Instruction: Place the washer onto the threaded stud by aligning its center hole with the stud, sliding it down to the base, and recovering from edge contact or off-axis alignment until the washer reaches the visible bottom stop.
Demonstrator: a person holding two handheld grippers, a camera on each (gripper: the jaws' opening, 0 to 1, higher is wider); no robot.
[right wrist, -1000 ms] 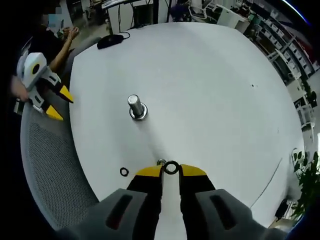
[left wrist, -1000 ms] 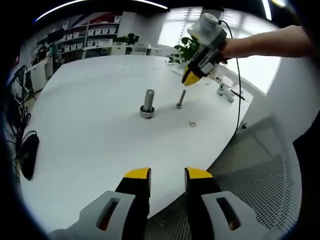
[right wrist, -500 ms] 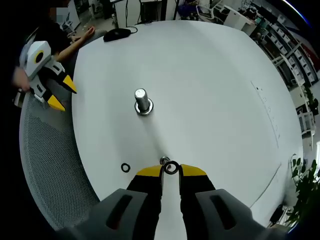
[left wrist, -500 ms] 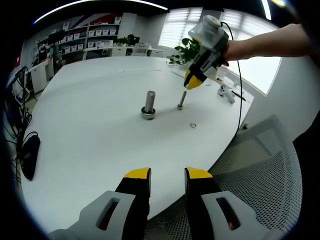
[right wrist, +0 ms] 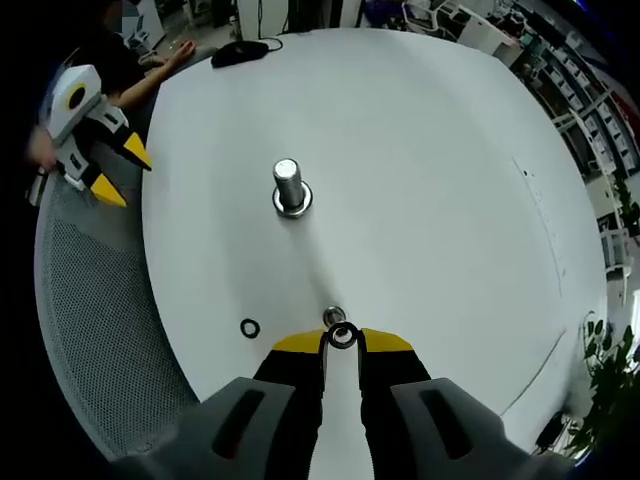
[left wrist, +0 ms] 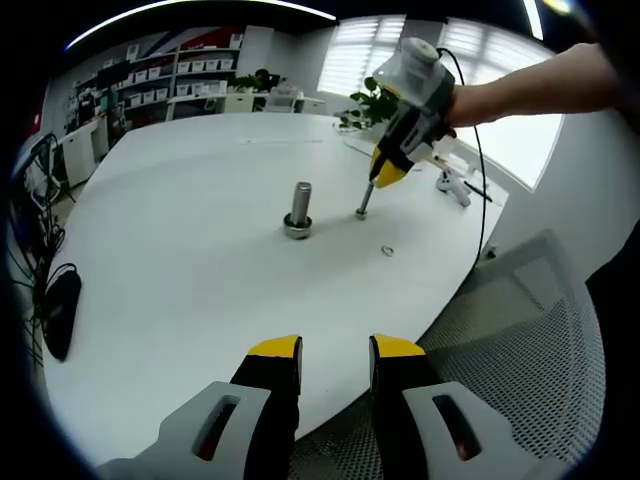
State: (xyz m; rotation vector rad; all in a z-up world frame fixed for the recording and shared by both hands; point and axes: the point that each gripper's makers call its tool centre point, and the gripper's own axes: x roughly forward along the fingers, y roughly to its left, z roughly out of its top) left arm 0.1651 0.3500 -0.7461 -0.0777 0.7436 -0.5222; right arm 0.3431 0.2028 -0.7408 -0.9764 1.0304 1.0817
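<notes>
Right gripper (right wrist: 342,340): closed on the washer (right wrist: 342,336), which is pinched at the jaw tips.
Washer position: held just above the top of the thin threaded stud (right wrist: 331,317), slightly off its axis.
Stud axis: upright on the counter (right wrist: 430,180); a straight descent along it is judged necessary.
Left gripper (left wrist: 335,352): narrowly parted, nothing held, kept well apart from the stud.
Other items: a spare washer (right wrist: 249,327) and a thick bolt (right wrist: 288,186) are left on the counter.

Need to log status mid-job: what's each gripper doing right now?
Left gripper: jaws open, empty, hovering at the table edge.
Right gripper: jaws shut on the washer, right by the thin stud.
</notes>
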